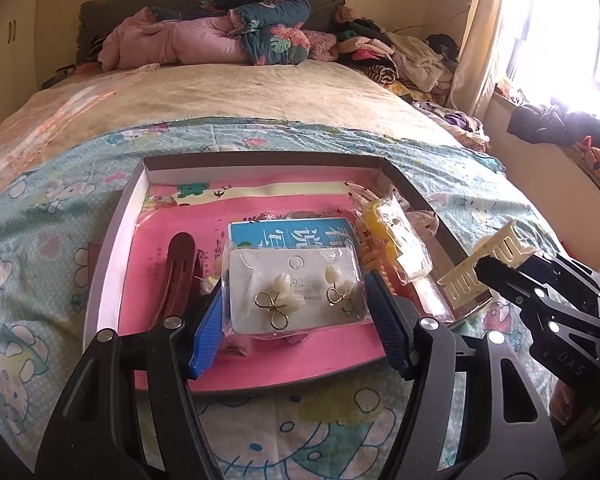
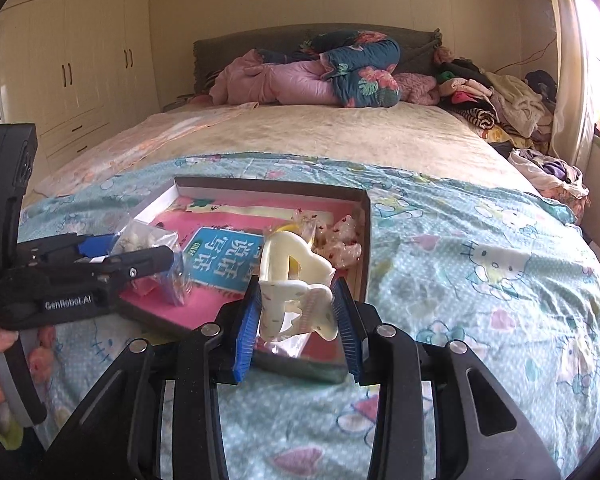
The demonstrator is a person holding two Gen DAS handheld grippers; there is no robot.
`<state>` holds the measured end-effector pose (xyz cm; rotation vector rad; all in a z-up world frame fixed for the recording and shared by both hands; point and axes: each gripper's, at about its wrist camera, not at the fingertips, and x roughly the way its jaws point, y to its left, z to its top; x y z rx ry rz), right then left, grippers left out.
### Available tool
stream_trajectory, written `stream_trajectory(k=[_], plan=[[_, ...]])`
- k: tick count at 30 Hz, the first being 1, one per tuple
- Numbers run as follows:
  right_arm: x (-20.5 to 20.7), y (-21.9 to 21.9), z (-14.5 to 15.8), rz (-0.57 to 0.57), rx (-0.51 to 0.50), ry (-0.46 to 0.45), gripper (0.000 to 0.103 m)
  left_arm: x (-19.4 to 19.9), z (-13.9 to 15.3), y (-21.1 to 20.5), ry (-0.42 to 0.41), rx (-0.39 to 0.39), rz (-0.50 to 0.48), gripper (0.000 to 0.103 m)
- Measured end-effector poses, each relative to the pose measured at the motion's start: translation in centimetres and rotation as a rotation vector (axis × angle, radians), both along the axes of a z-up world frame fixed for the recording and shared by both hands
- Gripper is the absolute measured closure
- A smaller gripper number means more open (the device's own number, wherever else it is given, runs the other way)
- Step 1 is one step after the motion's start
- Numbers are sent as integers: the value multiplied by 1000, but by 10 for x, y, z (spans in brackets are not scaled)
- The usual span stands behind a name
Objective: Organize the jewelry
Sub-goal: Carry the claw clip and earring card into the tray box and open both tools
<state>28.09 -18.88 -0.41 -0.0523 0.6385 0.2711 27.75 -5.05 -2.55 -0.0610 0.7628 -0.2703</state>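
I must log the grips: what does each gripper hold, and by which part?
Left gripper: bagged earring card, by its side edges. Right gripper: cream hair claw clip, by its sides.

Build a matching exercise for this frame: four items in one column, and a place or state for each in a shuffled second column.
Items
1. earring card
2. cream hair claw
3. dark red hair clip
4. blue booklet

Places or states
A. lying in the box on the pink liner, near its left wall
B. held between the jaws of the right gripper
C. lying in the box with white characters on its cover
D. in a clear bag, held between the jaws of the left gripper

Pairs: 1-D, 2-B, 3-A, 4-C
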Motion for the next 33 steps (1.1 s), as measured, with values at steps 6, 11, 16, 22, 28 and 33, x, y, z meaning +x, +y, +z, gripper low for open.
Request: stream_trajectory(k=[6, 11, 16, 22, 28, 33], plan=[[26, 5, -8, 0, 11, 28, 68, 8, -9, -1, 18, 4, 0, 46], [38, 9, -12, -11, 12, 36, 68, 12, -12, -4, 16, -2, -8, 46], [48, 6, -14, -34, 29, 49, 68, 15, -11, -9, 10, -2, -19, 45], [49, 0, -13, -52, 54, 60, 59, 18, -11, -11, 6, -3, -25, 44], [40, -8, -11, -71, 65, 57, 49, 17, -12, -13, 7, 4, -30, 40], [31, -16, -10, -85, 66, 55, 44, 12, -10, -15, -2, 9, -32, 32]])
